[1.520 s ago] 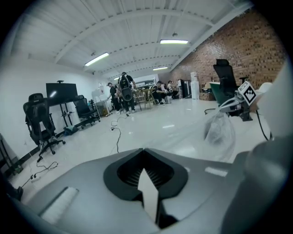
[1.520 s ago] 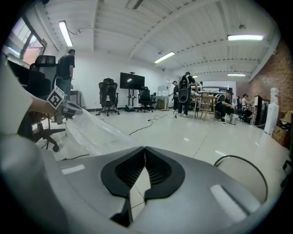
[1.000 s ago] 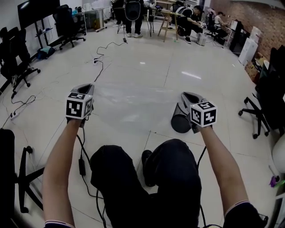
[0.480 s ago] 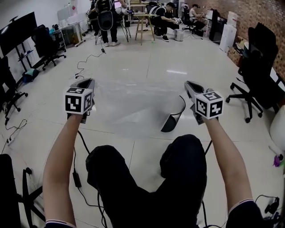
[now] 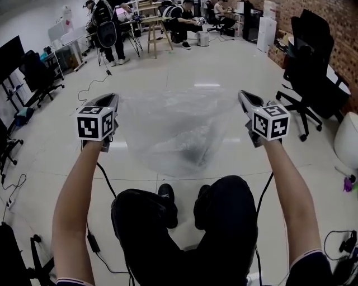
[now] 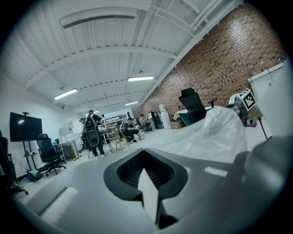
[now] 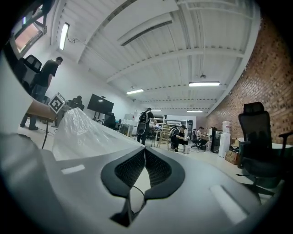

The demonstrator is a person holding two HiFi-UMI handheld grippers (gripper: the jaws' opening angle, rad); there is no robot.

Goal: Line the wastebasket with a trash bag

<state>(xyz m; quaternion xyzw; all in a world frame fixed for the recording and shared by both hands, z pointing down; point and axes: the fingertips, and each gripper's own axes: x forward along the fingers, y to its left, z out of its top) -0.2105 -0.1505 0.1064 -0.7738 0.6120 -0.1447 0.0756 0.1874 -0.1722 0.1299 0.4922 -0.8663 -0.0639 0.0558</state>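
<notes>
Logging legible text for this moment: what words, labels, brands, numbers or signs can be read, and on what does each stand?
No readable words or numbers anywhere.
On the left marker cube of the left gripper: black-and-white square pattern, no letters.
On the right marker cube of the right gripper: same kind of pattern, no letters.
On the trash bag: clear film, no print seen.
On the white boxes by the brick wall: any print is too small to read.
</notes>
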